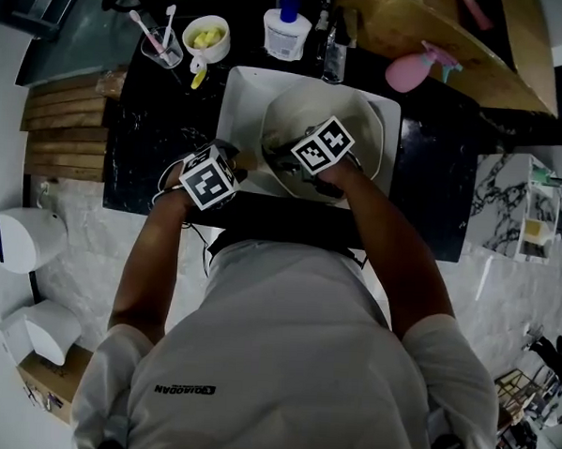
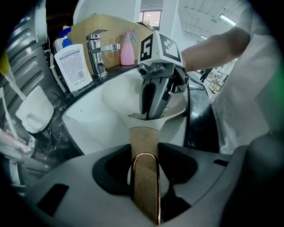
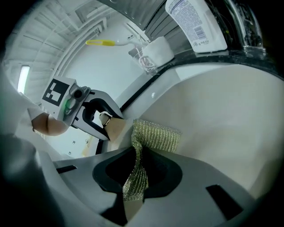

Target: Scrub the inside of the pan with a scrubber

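Left gripper (image 2: pixel 144 154): jaws clamped on the tan handle (image 2: pixel 143 135), which leaves the pan (image 1: pixel 357 115) at 8 o'clock.
Right gripper (image 3: pixel 135 172): jaws clamped on the mesh scrubber (image 3: pixel 157 135), which lies against the pan's inner wall.
Pan sits in a white sink (image 1: pixel 239 95) in a black counter (image 1: pixel 140 136). Soap bottle (image 1: pixel 286 31) at the sink's 12 o'clock, pink spray bottle (image 1: pixel 411 71) at 2.

the head view looks steeply down over the person's shoulders (image 1: pixel 283 360) onto sink (image 1: pixel 233 104) and pan (image 1: pixel 366 120). the left gripper view peers close along the pan handle (image 2: pixel 144 146) toward the tap (image 2: pixel 95 53) and right gripper (image 2: pixel 151 116). the right gripper view, close behind the scrubber (image 3: pixel 155 135), faces back at the left gripper (image 3: pixel 105 121). all share the pan.
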`<state>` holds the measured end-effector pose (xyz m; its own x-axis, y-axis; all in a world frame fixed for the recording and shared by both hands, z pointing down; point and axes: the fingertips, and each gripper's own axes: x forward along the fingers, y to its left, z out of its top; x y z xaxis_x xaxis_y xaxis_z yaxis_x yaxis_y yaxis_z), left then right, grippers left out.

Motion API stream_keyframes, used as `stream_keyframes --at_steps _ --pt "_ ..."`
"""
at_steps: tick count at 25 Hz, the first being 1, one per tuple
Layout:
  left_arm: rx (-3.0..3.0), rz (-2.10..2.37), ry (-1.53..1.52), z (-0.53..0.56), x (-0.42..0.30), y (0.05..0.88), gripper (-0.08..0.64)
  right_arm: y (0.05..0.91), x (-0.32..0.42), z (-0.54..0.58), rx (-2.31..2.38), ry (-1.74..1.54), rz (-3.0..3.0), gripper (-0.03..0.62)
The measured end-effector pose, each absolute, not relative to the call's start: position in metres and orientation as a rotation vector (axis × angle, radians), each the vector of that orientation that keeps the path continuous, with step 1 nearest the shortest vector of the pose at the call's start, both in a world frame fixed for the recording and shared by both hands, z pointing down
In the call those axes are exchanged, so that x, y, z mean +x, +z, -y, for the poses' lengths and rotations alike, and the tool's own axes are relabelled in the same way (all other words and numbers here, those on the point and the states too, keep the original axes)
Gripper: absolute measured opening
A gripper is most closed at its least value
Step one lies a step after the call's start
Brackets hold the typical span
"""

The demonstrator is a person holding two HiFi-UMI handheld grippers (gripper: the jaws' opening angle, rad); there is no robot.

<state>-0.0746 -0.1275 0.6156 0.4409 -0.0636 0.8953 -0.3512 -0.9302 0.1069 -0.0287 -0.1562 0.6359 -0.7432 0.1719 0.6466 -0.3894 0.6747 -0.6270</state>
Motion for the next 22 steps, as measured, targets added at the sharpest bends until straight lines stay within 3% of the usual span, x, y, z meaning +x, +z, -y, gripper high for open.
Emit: stream_keyframes --at_steps 22 --pt "2.393 0.379 1.492 0.128 -0.073 0.615 0.194 0.639 0.028 0.089 -0.016 1.249 1.875 0.08"
